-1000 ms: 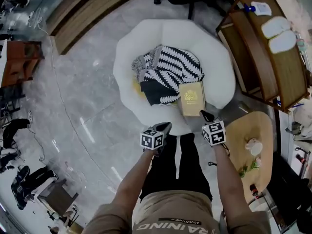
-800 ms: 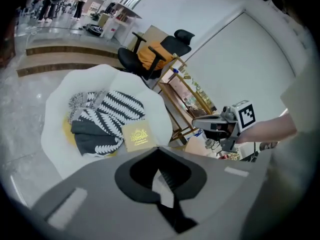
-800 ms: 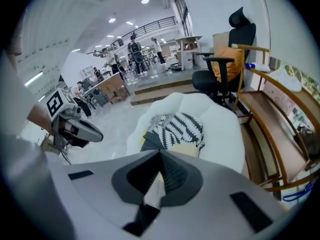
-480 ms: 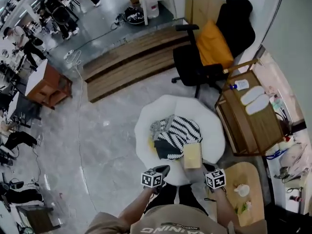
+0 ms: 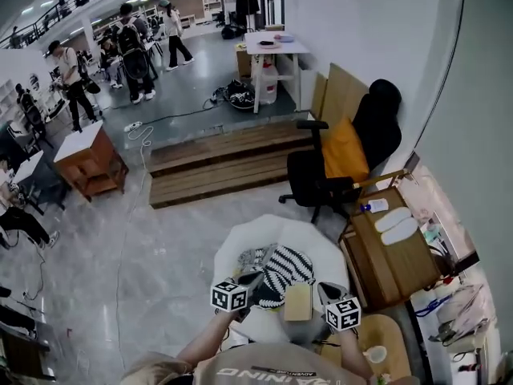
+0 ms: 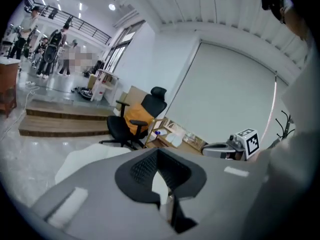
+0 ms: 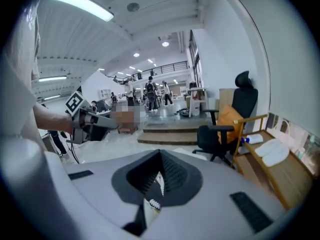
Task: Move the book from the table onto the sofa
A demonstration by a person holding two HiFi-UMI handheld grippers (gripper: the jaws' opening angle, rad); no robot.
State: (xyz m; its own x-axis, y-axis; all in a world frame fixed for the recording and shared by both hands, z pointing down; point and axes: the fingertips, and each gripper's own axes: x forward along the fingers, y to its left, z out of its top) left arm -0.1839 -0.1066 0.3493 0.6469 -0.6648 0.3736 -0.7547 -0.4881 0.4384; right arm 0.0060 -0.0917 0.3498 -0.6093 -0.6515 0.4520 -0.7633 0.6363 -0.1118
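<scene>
higher now are the left hand-held gripper [image 5: 255, 280] and the right hand-held gripper [image 5: 325, 289]; both are closed tight and hold nothing. just past them the book [image 5: 298, 301] lies on the white sofa [image 5: 240, 243], right beside a striped cloth [image 5: 288, 265].
</scene>
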